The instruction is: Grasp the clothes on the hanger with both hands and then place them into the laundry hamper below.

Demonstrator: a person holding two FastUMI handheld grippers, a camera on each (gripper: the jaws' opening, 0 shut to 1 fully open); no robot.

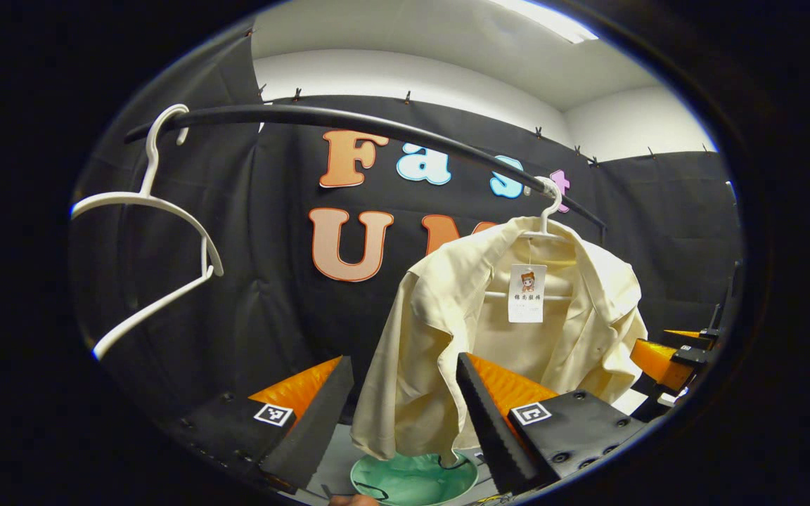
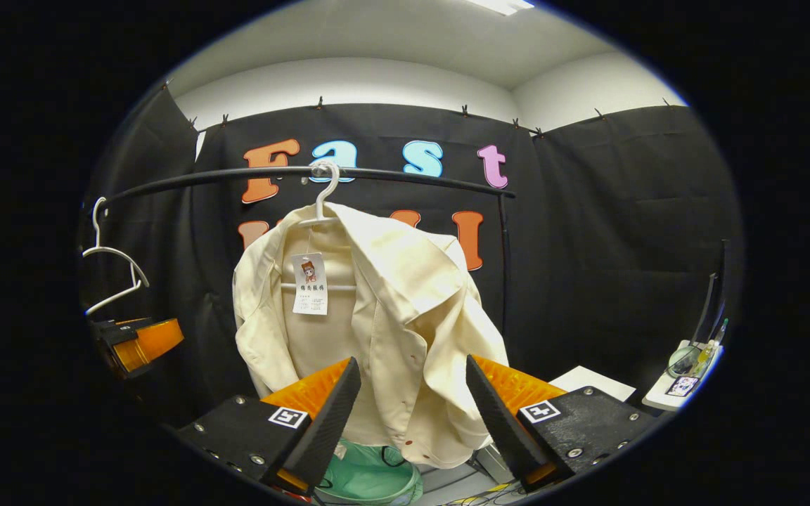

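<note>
The cream shirt (image 2: 384,330) looks light, thin and limp, so it will likely sag and slide as soon as it leaves its hanger (image 2: 320,204); the cloth may also slip between hard fingers unless a good fold is pinched. The best holds seem to be the two shoulders or the front edges just below the collar, one for each tool, so the shirt lifts off the hanger evenly. The shirt hangs open from the white hanger on the black rail (image 2: 306,172), with a paper tag (image 2: 309,283) dangling inside below the neck, creased sleeves hanging down and small buttons along one front edge. Directly below the shirt sits the green hamper (image 1: 412,479), its rim near the hem. The left tool (image 1: 405,414) is spread wide in front of the shirt's lower part, holding nothing. The right tool (image 2: 412,414) is likewise spread, in front of the shirt's lower front and pinching nothing. To the left of the shirt, well apart on the same rail, hangs an empty white hanger (image 1: 159,246).
</note>
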